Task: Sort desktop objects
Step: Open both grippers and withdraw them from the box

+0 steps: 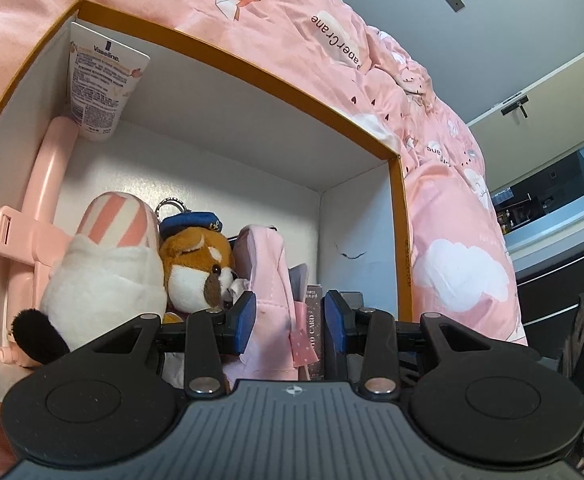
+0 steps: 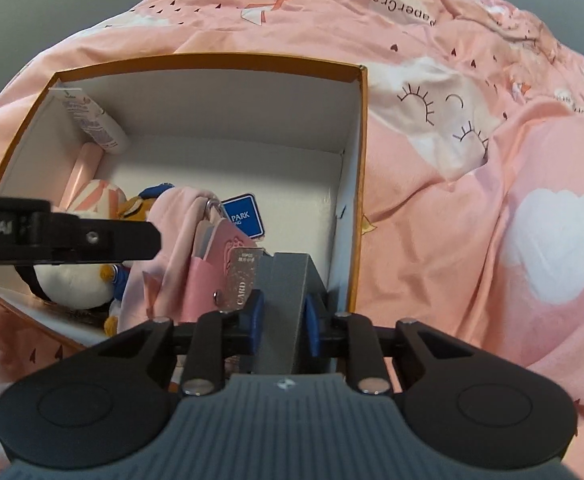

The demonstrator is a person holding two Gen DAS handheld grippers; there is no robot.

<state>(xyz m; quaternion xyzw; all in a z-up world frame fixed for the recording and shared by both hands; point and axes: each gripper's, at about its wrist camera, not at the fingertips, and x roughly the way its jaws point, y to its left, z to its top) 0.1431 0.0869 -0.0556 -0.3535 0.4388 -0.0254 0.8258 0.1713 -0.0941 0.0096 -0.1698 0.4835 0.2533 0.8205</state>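
Two tongs at work over one orange-rimmed box on the pink duvet. Seen from the right wrist: grey block pinched flat between the blue pads of the right gripper, low in the box's near right corner, with the box wall close at 3 o'clock and a card pack just beside it at 9 o'clock. Seen from the left wrist: left gripper part spread around a pink cloth pouch, plush fox at 9 o'clock; cannot tell whether those pads press the cloth.

Probably the placing step for the block. Lower it straight, upright, into the slot between card pack and wall. Avoid drifting toward 3 o'clock, where a corner could catch the rim. Avoid nudging the pack at 9 o'clock into the pouch. Let go only once the block rests on the floor, then lift out toward 6 o'clock. Leave the bare floor at 12 o'clock, by the blue tag, free for later items
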